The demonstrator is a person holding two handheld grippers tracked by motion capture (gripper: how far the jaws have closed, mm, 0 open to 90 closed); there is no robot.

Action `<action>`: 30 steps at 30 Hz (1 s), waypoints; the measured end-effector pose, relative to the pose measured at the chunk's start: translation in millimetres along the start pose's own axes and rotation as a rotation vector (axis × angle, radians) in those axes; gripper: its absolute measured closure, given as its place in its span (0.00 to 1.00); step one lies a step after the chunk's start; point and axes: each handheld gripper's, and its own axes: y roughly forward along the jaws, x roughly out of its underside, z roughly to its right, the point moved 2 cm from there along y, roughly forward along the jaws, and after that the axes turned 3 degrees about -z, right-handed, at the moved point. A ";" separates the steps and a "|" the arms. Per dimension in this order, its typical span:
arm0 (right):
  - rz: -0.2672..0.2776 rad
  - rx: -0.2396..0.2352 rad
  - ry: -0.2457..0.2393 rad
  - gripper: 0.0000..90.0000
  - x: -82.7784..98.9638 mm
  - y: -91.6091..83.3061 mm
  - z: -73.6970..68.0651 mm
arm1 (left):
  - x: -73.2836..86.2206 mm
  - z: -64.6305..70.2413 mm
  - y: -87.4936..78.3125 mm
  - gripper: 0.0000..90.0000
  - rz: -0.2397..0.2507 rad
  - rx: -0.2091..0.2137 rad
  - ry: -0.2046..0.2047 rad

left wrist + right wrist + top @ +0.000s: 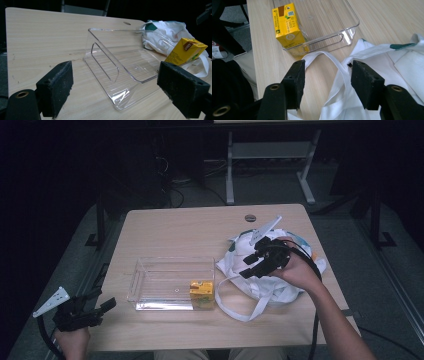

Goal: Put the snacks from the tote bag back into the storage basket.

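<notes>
Both grippers stand open and hold nothing, the right gripper [261,260] above the white bag [270,285] near the table's [170,227] right edge, the left gripper [95,312] at the near left corner, while one yellow carton [202,293] stands in the clear tray [150,270], its printed side visible from the right gripper view.

A clear bin [165,282] is sitting on the wooden table [175,227], left of centre. A yellow carton [202,293] is standing upright in its near right corner. A round grommet [250,217] is showing near the table's far edge.
</notes>
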 end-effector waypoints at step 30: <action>0.020 0.019 0.082 0.49 44.8 -7.7 5.6 | 0.2 0.3 -0.2 0.14 -0.010 -0.004 0.008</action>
